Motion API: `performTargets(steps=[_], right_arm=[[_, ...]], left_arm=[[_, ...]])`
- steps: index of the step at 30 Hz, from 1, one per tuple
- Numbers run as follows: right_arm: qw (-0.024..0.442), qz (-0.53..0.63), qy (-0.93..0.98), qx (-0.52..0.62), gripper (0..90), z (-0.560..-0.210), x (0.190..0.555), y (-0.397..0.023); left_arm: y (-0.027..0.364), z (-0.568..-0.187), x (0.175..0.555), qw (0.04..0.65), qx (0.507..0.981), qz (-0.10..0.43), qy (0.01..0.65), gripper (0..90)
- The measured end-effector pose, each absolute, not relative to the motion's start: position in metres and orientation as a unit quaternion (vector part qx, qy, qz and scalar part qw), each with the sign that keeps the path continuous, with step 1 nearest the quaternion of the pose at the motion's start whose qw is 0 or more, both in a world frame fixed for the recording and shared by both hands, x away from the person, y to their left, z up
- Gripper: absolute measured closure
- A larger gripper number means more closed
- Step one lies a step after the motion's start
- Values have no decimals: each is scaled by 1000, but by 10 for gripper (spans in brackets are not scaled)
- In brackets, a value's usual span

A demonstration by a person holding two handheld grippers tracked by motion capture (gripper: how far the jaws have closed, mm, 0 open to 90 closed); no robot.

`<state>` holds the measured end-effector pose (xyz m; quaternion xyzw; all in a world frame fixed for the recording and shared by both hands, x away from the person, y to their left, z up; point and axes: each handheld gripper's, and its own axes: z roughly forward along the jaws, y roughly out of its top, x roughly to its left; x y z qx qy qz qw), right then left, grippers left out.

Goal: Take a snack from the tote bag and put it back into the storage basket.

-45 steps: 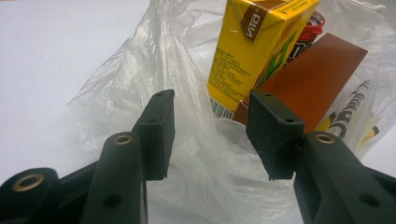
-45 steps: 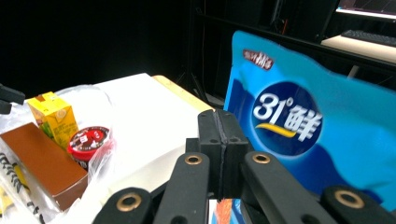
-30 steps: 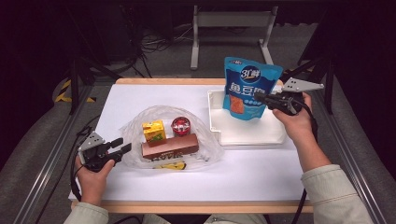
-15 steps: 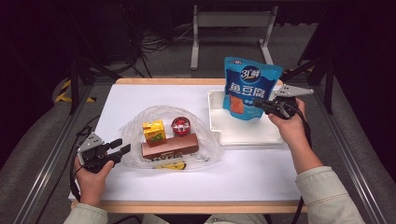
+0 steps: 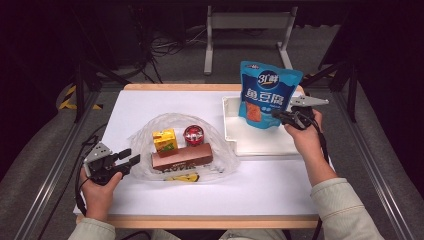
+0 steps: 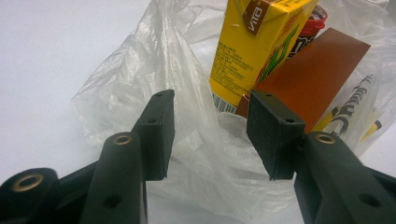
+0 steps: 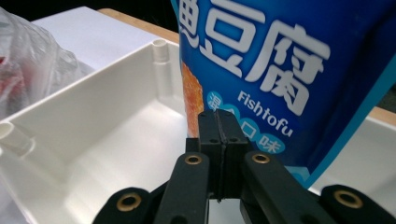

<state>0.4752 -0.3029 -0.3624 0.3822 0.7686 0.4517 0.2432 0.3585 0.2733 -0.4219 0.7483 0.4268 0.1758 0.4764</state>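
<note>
Lowering: step in hand, by my reading, is setting the blue fish tofu pouch (image 5: pixel 269 93) into the white tray (image 5: pixel 260 145); pouch is upright, right of centre in the high view, its bottom edge over the tray's far half.
Table (image 5: pixel 150 105): white top, fills the middle of the high view; tray at centre right, plastic bag at centre left.
Tray: shallow, white, walls with corner posts; bare inside in the right gripper view (image 7: pixel 93 140); contact between pouch and tray floor cannot be told.
Plastic bag (image 5: pixel 145 142): clear, crumpled, spread flat; holds a yellow drink carton (image 5: pixel 165 140), a red-lidded cup (image 5: pixel 193 135), a brown box (image 5: pixel 182 157) and a yellow-black packet (image 5: pixel 181 176).
Pouch grip: right gripper (image 5: pixel 286 116) is clamped on the pouch's lower right edge; jaws pressed together on the film in the right gripper view (image 7: pixel 219 140).
Left gripper (image 5: pixel 127 161): lower left of the high view, jaws apart, gripping nothing; bag film lies between and ahead of them (image 6: pixel 205 140), pads not pressing it.
Next move, judged: ease the pouch down until it rests in the tray, then let go; a tall soft pouch may tip, so laying it flat looks safer.
After that, judged: bag items remain to be moved.
</note>
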Motion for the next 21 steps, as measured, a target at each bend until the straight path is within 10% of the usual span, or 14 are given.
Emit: performTargets(steps=[21], right_arm=[[248, 405, 761, 441, 899, -383, 493, -301]], left_arm=[[273, -422, 359, 476, 749, 174, 427, 520]])
